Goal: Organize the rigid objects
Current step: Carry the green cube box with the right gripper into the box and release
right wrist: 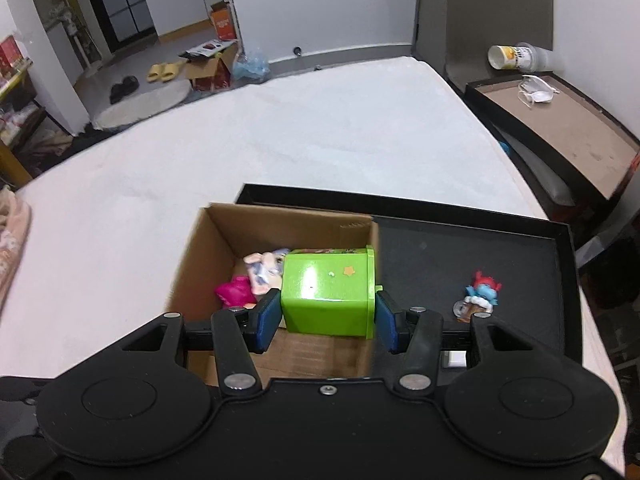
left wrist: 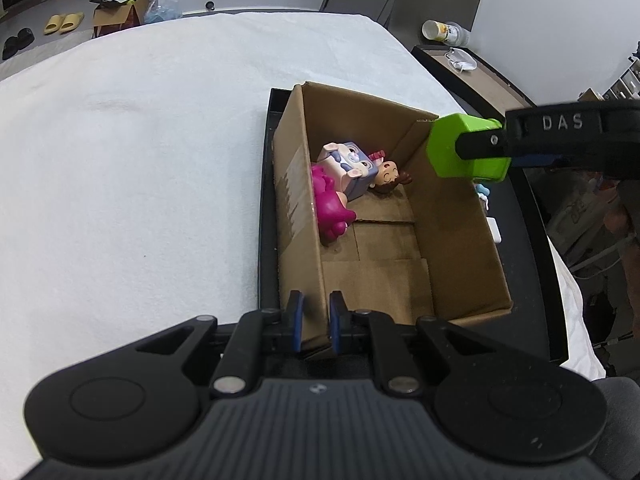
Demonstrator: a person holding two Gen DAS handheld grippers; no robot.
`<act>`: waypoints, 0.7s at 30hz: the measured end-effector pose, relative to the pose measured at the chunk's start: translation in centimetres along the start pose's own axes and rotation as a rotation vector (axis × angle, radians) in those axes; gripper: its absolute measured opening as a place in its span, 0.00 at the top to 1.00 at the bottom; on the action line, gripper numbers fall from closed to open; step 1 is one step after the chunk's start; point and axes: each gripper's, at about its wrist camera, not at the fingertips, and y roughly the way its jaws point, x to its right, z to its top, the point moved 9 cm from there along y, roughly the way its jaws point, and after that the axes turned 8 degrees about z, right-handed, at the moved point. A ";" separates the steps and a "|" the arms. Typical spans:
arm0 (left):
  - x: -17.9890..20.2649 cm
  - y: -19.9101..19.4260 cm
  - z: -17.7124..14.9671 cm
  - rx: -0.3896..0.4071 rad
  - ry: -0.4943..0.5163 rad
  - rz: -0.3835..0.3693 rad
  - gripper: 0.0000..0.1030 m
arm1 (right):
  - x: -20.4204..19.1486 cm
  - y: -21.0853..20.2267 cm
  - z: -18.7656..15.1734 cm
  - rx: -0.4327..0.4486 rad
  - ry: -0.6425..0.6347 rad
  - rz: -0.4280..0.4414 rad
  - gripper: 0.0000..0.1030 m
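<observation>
An open cardboard box [left wrist: 452, 216] [right wrist: 208, 248] stands in a black tray [right wrist: 460, 256] on a white table. Inside lie a magenta toy [left wrist: 330, 200] [right wrist: 234, 290], a pale cube figure [left wrist: 350, 164] [right wrist: 264, 268] and a small brown-haired figure [left wrist: 388, 178]. My right gripper [right wrist: 327, 318] is shut on a green plastic box [right wrist: 328, 292] [left wrist: 460, 148] and holds it above the cardboard box's right wall. My left gripper [left wrist: 316, 320] grips the box's near left wall between nearly closed pads. A blue and red figurine [right wrist: 482, 292] stands on the tray to the right.
A white block [right wrist: 454, 358] [left wrist: 494, 230] lies on the tray near the box. A side table [right wrist: 560, 128] at the right holds a tipped cup [right wrist: 516, 58] and a face mask [right wrist: 536, 94]. Slippers and a carton lie on the floor beyond the table.
</observation>
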 end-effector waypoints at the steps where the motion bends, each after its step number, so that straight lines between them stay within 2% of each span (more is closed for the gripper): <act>1: 0.0 0.0 0.0 0.000 0.002 0.001 0.88 | -0.2 -0.2 0.1 0.006 -0.004 0.002 0.53; 12: -0.1 0.0 0.0 -0.002 0.005 0.007 0.88 | -0.8 1.8 -0.7 -0.040 0.006 0.016 0.52; 13: 0.0 0.0 0.0 -0.003 0.006 0.007 0.88 | -0.8 1.7 -0.7 -0.039 0.014 0.024 0.45; 14: 0.0 0.1 0.0 -0.003 0.006 0.008 0.88 | -0.7 1.6 -0.7 -0.041 0.028 0.035 0.31; 15: 0.0 0.1 0.0 -0.003 0.006 0.007 0.88 | -0.5 1.4 -0.7 -0.034 0.036 0.036 0.27; 21: 0.1 0.0 0.0 -0.003 0.009 0.009 0.88 | 1.0 -0.6 -0.3 0.011 0.043 0.033 0.26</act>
